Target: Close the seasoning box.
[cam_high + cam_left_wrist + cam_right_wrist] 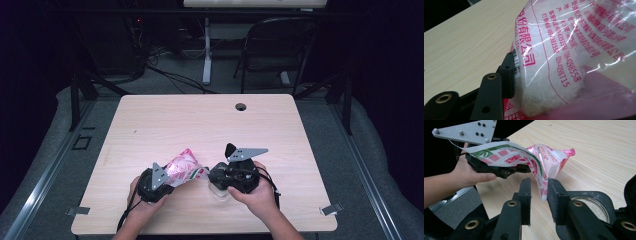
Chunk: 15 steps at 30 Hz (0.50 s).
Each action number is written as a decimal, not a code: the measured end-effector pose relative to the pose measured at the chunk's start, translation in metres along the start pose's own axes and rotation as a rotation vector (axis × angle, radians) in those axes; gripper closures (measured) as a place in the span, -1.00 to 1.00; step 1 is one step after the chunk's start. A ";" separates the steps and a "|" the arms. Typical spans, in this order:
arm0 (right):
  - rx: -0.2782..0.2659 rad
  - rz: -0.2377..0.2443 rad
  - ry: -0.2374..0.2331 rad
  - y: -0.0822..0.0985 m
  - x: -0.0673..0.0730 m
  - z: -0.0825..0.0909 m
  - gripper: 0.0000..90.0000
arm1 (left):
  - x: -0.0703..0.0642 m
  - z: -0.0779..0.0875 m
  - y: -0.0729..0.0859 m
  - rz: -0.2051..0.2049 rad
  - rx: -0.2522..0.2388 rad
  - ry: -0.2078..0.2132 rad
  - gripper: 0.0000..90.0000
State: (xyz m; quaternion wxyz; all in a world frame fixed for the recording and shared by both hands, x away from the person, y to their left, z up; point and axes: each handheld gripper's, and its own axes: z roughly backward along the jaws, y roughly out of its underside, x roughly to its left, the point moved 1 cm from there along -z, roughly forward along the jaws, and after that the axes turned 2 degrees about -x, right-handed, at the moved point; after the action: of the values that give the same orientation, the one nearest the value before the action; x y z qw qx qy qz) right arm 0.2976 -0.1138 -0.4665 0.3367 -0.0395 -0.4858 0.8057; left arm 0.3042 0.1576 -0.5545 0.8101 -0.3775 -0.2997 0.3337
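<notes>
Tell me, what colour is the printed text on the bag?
Pink-red, on the clear bag of white grains; clearest in the left gripper view.

High view overhead, facing forward-down on table (150, 120); gripper views close, low; all share bag (182, 167).

The right tool (538, 188) has its jaws either side of the bag's (541, 167) hanging corner, beside a clear dish (596, 207).

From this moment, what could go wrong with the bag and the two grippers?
1. The left gripper pinches the plastic bag of white granules by one side; the heavy contents may slip free.
2. The bag's corner hangs between the right gripper's jaws without clear contact; closing may miss it.
3. The round clear container sits close by and may be knocked.
</notes>
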 end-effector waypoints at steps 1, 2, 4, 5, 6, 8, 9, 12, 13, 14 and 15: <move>-0.004 -0.001 0.001 0.000 0.000 0.000 0.63 | 0.001 0.000 -0.001 -0.004 -0.005 -0.006 0.20; -0.004 -0.001 0.001 0.000 0.000 0.000 0.63 | 0.001 0.000 -0.001 -0.004 -0.005 -0.006 0.20; -0.006 -0.001 0.003 0.000 -0.001 0.002 0.63 | 0.001 0.000 -0.004 -0.017 -0.012 -0.022 0.20; -0.004 0.000 0.003 -0.001 -0.002 0.002 0.63 | 0.002 -0.001 -0.005 -0.026 -0.015 -0.026 0.20; -0.005 -0.002 0.005 -0.001 -0.002 0.003 0.63 | 0.002 -0.001 -0.007 -0.026 -0.017 -0.026 0.20; -0.011 -0.006 0.009 -0.001 -0.003 0.004 0.63 | 0.003 -0.002 -0.010 -0.029 -0.025 -0.036 0.20; -0.011 -0.006 0.009 -0.001 -0.003 0.004 0.63 | 0.004 -0.003 -0.011 -0.031 -0.026 -0.038 0.20; -0.019 -0.012 0.014 -0.001 -0.005 0.006 0.63 | 0.004 -0.005 -0.014 -0.041 -0.035 -0.048 0.20; -0.020 -0.014 0.015 -0.001 -0.006 0.007 0.63 | 0.004 -0.006 -0.015 -0.042 -0.033 -0.049 0.20; -0.023 -0.016 0.019 -0.001 -0.007 0.009 0.63 | 0.004 -0.006 -0.016 -0.047 -0.033 -0.050 0.20; -0.023 -0.016 0.019 -0.001 -0.007 0.009 0.63 | 0.004 -0.007 -0.016 -0.051 -0.033 -0.051 0.20</move>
State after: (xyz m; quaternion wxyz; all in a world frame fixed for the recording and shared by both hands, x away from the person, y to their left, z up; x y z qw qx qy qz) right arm 0.3000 -0.1244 -0.4632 0.3472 -0.0471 -0.4920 0.7970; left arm 0.3170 0.1503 -0.5439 0.8042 -0.3745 -0.3351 0.3174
